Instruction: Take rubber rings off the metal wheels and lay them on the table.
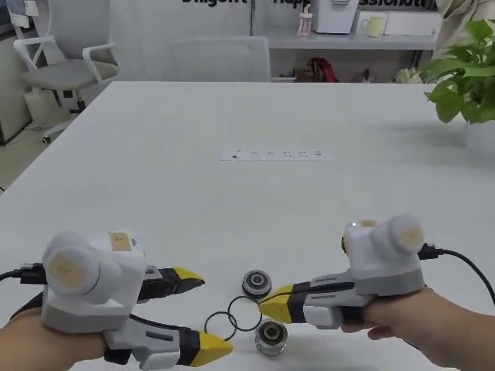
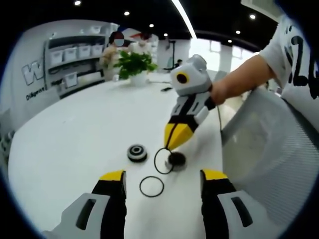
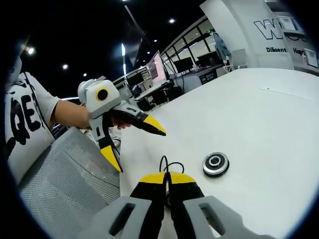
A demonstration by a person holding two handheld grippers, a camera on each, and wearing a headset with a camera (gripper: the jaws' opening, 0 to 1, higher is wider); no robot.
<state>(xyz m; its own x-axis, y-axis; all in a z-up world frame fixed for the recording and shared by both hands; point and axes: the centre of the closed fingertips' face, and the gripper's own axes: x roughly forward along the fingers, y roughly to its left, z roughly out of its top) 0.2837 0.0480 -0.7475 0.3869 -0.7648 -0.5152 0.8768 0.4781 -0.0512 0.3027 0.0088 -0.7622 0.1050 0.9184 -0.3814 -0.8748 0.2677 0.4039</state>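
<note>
Presently a rubber ring (image 2: 155, 162) is pinched by the right gripper (image 2: 172, 144) (near a wheel (image 1: 271, 337)); left gripper (image 2: 163, 175) is held agape.

— What sort of room is it?
— An office. A long white table (image 1: 232, 124) has a socket strip (image 1: 277, 154) set into it, and a grey swivel chair (image 1: 69, 73) stands by its far left corner.
— And on the right?
— A leafy potted plant (image 1: 464, 73), with a shelf (image 1: 340, 40) behind. Small spot lights (image 2: 127, 13) dot the dark ceiling.

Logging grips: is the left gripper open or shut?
Open: the left gripper has its yellow tips wide apart, gripping nothing.
</note>
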